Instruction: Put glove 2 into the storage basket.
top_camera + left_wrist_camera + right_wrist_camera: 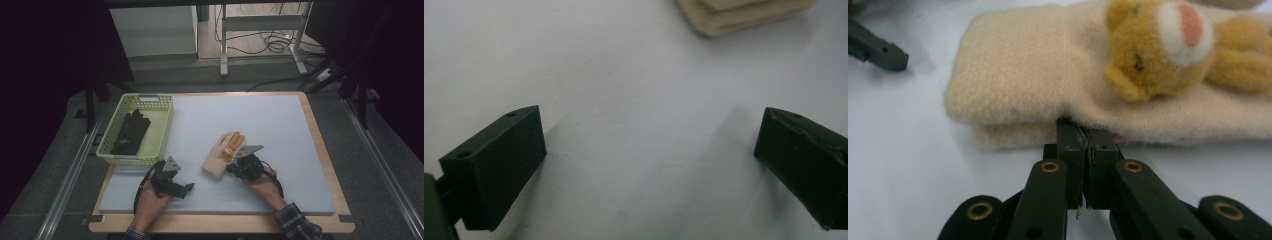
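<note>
Near left: left gripper [188, 187] low over the white mat [280, 125], jaws spread wide, nothing between. Right of it: right gripper [1083, 131] pressed closed at the cream mittens' [223, 151] near edge, possibly pinching fleece. Far left: basket [162, 131] with black gloves [131, 132].

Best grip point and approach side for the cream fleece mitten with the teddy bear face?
Take the cream fleece mitten with the teddy bear face by its long folded edge, coming in low and level from the person's side. It lies flat on the white foam mat, so only the edge gives a lip to pinch. The right gripper sits shut at that edge; whether it has caught fabric is unclear.
</note>
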{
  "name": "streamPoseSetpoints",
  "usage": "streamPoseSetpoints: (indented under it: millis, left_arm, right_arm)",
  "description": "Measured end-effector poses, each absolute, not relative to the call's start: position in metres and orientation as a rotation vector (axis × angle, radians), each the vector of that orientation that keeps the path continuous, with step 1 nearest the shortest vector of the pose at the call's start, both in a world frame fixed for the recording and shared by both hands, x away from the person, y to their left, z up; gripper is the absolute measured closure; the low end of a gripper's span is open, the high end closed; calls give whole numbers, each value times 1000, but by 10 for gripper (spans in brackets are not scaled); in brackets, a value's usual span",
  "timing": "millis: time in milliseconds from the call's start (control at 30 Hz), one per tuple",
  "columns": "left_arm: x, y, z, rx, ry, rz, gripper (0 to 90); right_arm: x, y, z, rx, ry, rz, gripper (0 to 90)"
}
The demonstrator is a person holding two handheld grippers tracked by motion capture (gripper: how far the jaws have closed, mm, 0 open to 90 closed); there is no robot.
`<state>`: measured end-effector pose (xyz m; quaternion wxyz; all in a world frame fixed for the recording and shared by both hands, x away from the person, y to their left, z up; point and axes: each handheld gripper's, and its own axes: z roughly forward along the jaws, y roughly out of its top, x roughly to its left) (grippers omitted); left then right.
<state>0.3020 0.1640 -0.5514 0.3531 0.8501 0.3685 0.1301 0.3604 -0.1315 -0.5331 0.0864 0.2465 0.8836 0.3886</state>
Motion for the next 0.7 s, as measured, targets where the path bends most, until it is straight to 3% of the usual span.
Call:
streamPoseSetpoints:
  millis: [333,700]
  left_arm:
    - [302,164,-551,2198,954,336,1]
    - [302,164,-551,2198,955,336,1]
  right_arm:
    - [366,-110,-535,722,2618,1160,833]
    - [360,-136,-524,761,2564,1131,654]
